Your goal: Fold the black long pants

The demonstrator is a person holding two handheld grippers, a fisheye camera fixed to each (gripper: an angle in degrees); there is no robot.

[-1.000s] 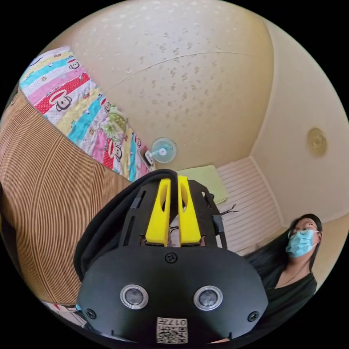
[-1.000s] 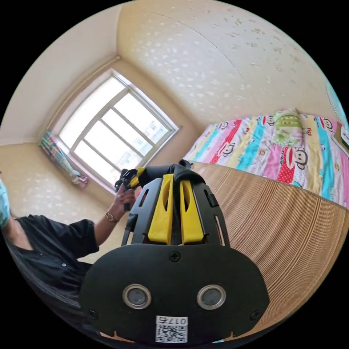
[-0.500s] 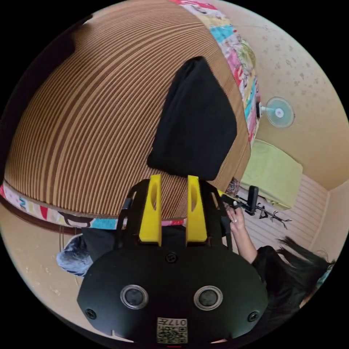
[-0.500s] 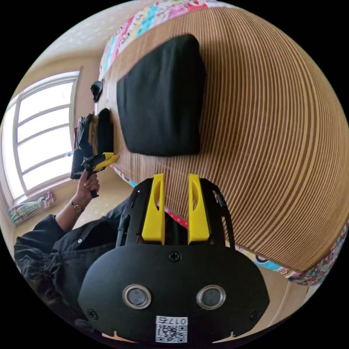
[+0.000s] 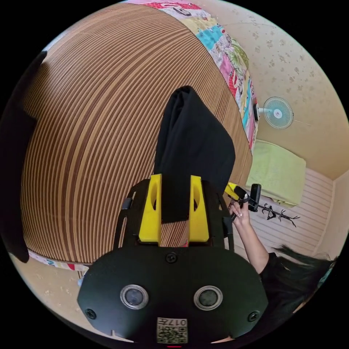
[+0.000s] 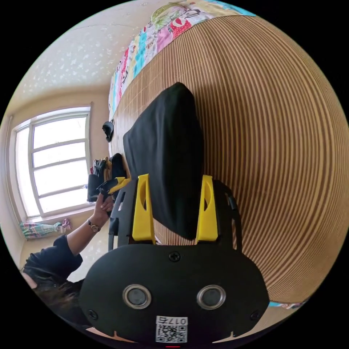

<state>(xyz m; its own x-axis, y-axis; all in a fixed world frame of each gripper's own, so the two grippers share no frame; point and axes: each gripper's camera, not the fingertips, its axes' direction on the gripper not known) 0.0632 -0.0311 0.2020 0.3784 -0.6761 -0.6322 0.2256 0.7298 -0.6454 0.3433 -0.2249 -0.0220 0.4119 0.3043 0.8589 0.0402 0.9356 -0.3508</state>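
Observation:
The black long pants (image 5: 194,141) lie folded into a compact rectangle on the brown striped mat (image 5: 91,120). My left gripper (image 5: 175,179) is open, and a near corner of the pants lies between its yellow jaws without being pressed. In the right gripper view the pants (image 6: 167,152) reach from the middle down between the jaws of my right gripper (image 6: 175,179), which stands wide open around the near edge. A hand holds the right gripper (image 5: 240,193) just past the pants' right side. Beside the pants' left edge, the left gripper (image 6: 111,185) is held by the other hand.
A colourful patchwork sheet (image 5: 232,61) borders the mat's far side. A fan (image 5: 278,112) and a green-covered surface (image 5: 278,171) stand beyond it. Dark folded clothes (image 6: 103,172) sit at the mat's edge by the window (image 6: 54,163). A dark shape (image 5: 14,145) covers the mat's left part.
A second ago both grippers were shut on black cloth, held up. They let go; the pants lie folded on the mat, and both open grippers have come up to the near edge.

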